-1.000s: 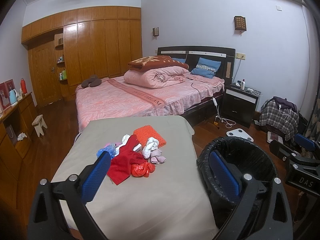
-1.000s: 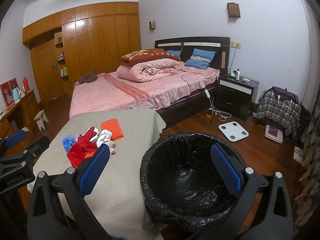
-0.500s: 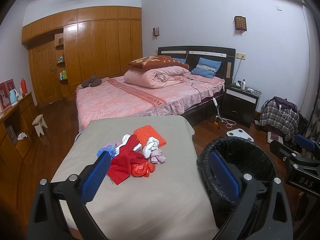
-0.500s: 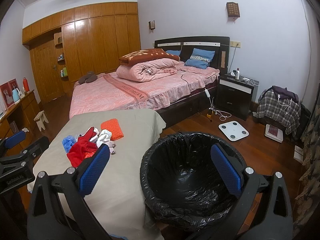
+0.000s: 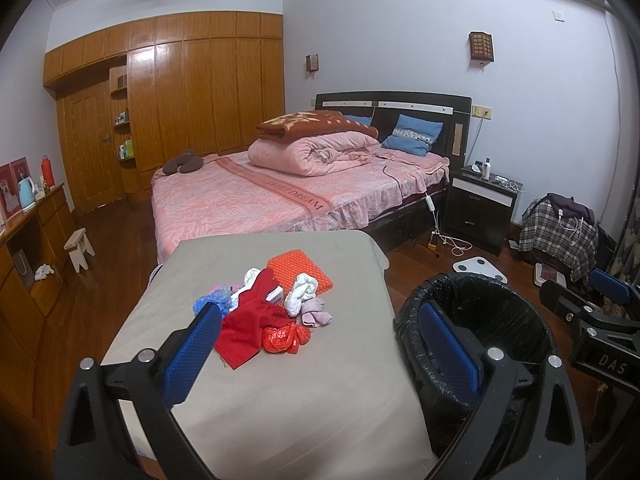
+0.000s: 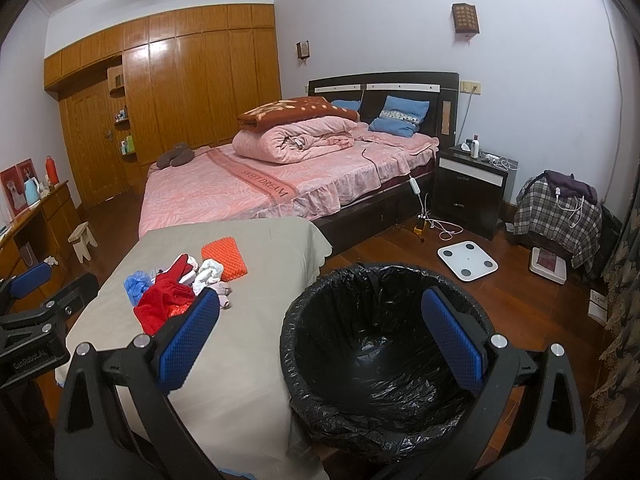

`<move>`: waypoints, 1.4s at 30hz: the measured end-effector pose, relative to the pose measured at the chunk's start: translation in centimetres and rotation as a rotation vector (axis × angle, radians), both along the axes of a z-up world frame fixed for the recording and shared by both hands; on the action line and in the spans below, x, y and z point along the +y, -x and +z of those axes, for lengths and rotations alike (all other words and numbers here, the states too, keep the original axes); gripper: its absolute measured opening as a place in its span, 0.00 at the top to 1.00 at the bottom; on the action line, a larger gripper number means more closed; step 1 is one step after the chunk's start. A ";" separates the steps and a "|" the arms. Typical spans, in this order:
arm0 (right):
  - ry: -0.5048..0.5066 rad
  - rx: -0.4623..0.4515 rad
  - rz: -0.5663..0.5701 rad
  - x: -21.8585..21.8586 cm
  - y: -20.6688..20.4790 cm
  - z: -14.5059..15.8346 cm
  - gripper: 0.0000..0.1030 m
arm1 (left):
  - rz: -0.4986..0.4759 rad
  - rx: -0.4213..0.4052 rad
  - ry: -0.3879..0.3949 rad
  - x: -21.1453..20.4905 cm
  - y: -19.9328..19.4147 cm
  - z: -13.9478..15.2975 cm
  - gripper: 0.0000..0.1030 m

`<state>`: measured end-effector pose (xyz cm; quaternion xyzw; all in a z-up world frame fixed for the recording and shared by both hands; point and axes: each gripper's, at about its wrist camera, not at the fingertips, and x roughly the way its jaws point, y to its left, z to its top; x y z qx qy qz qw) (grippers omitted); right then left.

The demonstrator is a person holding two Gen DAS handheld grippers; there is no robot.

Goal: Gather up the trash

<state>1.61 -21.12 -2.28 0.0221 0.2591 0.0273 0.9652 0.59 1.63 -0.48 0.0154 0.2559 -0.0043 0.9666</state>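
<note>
A pile of trash lies on a table with a grey cloth (image 5: 280,392): a red cloth (image 5: 248,324), a red plastic bag (image 5: 285,337), white crumpled paper (image 5: 301,290), an orange textured pad (image 5: 300,270) and a blue crumpled bag (image 5: 210,303). The pile also shows in the right wrist view (image 6: 172,294). A bin lined with a black bag (image 6: 380,356) stands right of the table and is empty. My left gripper (image 5: 320,346) is open, held above the table's near part, short of the pile. My right gripper (image 6: 320,334) is open above the bin's near rim.
A pink bed (image 5: 280,196) stands behind the table. A black nightstand (image 5: 482,210), a white scale (image 6: 467,260) and a plaid-covered heap (image 6: 558,216) are at the right. A wooden cabinet (image 5: 28,248) and small stool (image 5: 79,248) are at the left.
</note>
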 end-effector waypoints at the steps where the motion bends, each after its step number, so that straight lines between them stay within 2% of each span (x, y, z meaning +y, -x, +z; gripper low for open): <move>1: 0.000 0.000 0.000 0.0 0.0 0.0 0.05 | 0.000 0.001 0.000 0.1 0.0 0.0 0.06; 11: -0.001 0.001 0.001 0.0 -0.1 0.2 0.05 | 0.002 0.002 -0.001 0.4 0.0 -0.2 0.06; 15: -0.004 0.003 0.004 0.1 -0.3 -0.7 0.05 | 0.002 0.003 -0.001 0.8 0.0 -0.3 0.06; 16: -0.004 0.005 0.005 0.2 -0.4 -0.9 0.05 | 0.006 0.004 -0.001 1.2 -0.9 -1.7 0.06; 25: -0.012 0.013 0.035 2.0 -2.6 -2.3 0.05 | 0.030 0.005 0.000 1.8 -1.7 -2.8 0.06; 32: 0.008 0.025 0.106 5.0 -5.8 -3.9 0.05 | 0.109 0.014 -0.024 5.5 -3.5 -4.9 0.06; 42: 0.009 0.069 0.180 10.5 -12.8 -7.7 0.05 | 0.217 0.046 -0.048 11.5 -7.9 -9.2 0.06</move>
